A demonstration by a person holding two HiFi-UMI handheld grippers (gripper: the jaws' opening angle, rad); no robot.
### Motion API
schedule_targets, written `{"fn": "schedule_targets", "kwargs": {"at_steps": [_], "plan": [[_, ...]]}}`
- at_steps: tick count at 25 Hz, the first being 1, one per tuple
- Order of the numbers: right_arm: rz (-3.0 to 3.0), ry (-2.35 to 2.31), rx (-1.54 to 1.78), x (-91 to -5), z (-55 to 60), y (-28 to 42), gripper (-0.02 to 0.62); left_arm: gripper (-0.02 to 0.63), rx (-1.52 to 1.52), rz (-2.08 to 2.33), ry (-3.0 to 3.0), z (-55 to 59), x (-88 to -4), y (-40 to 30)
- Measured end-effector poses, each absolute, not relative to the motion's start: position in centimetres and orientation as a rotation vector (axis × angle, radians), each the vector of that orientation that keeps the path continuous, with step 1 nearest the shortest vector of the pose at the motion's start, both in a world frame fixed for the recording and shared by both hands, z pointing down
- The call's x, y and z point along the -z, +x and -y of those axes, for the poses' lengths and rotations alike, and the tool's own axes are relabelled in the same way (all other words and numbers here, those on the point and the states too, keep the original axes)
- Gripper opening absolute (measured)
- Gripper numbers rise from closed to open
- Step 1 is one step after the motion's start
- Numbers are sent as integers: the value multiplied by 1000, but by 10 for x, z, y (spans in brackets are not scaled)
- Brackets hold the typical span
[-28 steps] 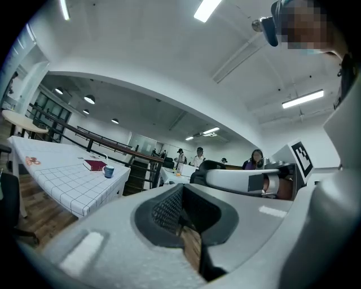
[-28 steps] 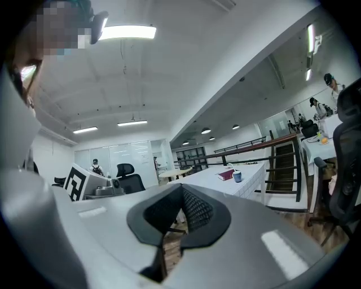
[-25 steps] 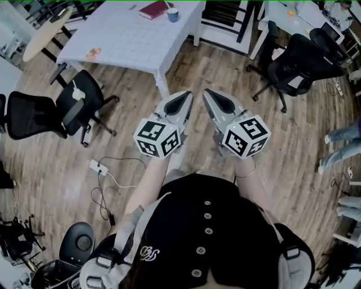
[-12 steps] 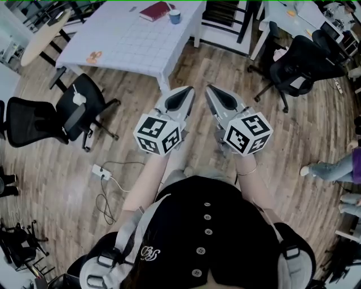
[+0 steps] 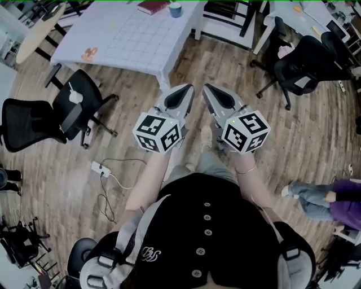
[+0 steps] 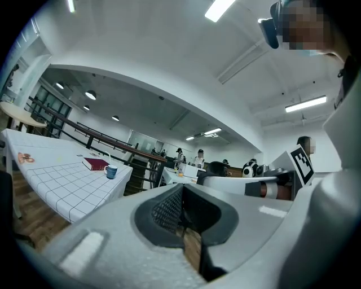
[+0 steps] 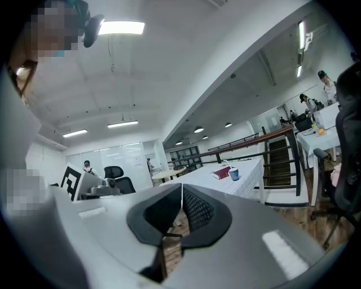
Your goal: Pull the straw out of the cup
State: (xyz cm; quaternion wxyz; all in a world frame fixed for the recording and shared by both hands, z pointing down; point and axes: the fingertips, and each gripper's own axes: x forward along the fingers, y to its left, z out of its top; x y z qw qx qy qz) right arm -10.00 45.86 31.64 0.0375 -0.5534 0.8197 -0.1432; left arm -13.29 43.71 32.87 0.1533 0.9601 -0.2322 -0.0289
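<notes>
Head view: left gripper [image 5: 186, 91] and right gripper [image 5: 208, 90] side by side over the wood floor [image 5: 67, 163], well short of the white table [image 5: 130, 39]. The blue cup [image 5: 175, 8] is at the table's far edge, beside a red book [image 5: 152, 7].

Left gripper view: jaws pressed together, nothing between them. Cup far off, straw too small to tell.

Right gripper view: jaws pressed together, empty. Cup beside book on table.

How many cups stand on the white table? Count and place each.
1: the cup, at the table's far end beside the red book. Others may lie out of frame.

Open-plan office: swivel chairs [image 5: 307, 65], tables [image 5: 130, 42].
</notes>
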Motion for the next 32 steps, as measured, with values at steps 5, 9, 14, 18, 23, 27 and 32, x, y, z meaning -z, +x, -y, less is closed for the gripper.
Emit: {"fn": "schedule_targets", "kwargs": {"at_steps": [5,9,14,18,23,27,32], "plan": [[-2528,-1669,436,-317,-409,-66,0,-2,107,707,2755,-387,-327,-107],[-2560,-1587,420,-306,-367,-36,0,-2,120,735,2747,-344,-320,-74],[-2598,-1526,402,-297,-317,-4,0,-2,125,780,2750,-300,-311,-34],[-2628,-1473,400,-295,-285,19,0,-2,136,829,2748,-265,-306,-11],[-2656,-1440,422,-301,-260,44,0,-2,149,870,2729,-234,-308,11],[-2667,-1423,460,-307,-249,57,0,-2,125,862,2715,-222,-316,26],[-2668,-1430,488,-315,-231,67,0,-2,103,851,2701,-205,-326,39]]}}
